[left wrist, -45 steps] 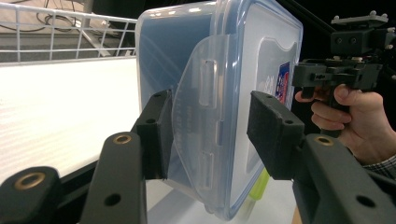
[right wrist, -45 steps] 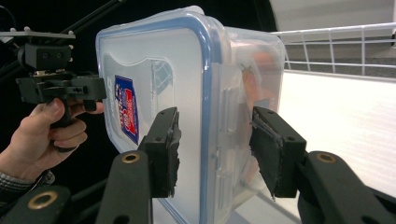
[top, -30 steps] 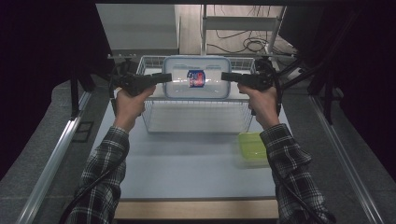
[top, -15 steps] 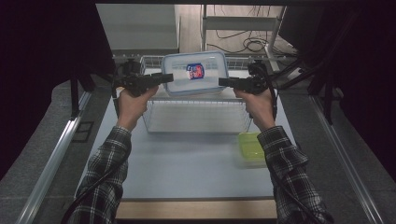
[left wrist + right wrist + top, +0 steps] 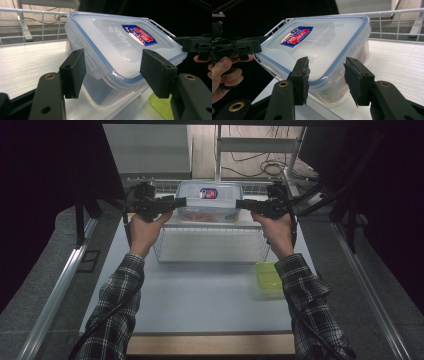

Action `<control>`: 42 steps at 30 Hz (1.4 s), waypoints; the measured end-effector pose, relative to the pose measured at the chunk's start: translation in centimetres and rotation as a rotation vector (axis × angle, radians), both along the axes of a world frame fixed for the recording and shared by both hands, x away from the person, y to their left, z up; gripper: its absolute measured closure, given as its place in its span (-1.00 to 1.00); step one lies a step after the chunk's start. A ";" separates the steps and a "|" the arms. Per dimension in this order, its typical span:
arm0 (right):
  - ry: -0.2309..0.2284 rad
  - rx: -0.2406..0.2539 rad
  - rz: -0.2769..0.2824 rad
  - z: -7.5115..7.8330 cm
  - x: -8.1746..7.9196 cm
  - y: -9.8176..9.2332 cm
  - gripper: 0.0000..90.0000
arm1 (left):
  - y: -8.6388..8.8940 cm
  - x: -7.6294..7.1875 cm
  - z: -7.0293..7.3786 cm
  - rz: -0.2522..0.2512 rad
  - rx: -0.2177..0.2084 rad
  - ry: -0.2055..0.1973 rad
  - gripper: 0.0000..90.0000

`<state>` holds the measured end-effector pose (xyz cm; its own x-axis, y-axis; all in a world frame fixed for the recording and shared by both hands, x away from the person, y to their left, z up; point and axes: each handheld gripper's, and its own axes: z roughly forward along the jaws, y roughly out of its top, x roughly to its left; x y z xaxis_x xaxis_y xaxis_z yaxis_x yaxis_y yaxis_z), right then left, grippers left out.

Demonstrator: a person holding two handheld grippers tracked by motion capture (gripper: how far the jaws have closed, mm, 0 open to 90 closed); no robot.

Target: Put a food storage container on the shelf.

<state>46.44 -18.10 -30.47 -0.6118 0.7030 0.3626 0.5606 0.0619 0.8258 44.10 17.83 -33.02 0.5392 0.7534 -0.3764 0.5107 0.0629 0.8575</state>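
A clear lidded food box (image 5: 209, 202) with a blue seal and a red-and-blue sticker rests on the top shelf of a white wire rack (image 5: 210, 251). My left gripper (image 5: 180, 201) is at the box's left end. Its jaws have just been opening, and the box corner (image 5: 112, 57) sits between them with gaps on both sides. My right gripper (image 5: 241, 203) is at the box's right end. Its jaws have just been closing, with the box corner (image 5: 329, 55) just past the pads, which press on nothing.
A green lid or tray (image 5: 268, 278) lies on the white table (image 5: 200, 295) beside the person's right forearm. The rack's wire railing (image 5: 32, 27) runs behind the box. Dark curtains flank the table, and cables lie on the floor beyond.
The box was held up between both grippers. It has moved away from the person and now sits on the rack's top shelf. The left jaws have spread off it.
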 end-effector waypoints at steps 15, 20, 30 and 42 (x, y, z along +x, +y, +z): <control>-0.140 -0.110 0.012 1.3 -1.7 -1.4 0.63 | 0.5 -2.9 1.6 -0.033 0.067 -0.074 0.04; -0.179 -0.142 0.055 0.8 -3.1 -1.5 0.82 | 0.5 -4.1 1.0 -0.047 0.091 -0.063 0.16; -0.195 -0.145 0.094 -0.8 -5.1 -2.0 0.59 | 0.7 -6.1 -0.7 -0.107 0.110 -0.068 -0.05; -0.200 -0.161 0.113 -2.9 -7.2 -2.5 0.48 | 0.5 -9.2 -3.1 -0.160 0.165 -0.065 -0.24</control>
<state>39.28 -20.62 -33.41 -0.7376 0.6652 0.1158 0.3695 0.2541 0.8938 34.90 18.30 -36.12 0.6761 0.7045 -0.2158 0.4463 -0.1584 0.8808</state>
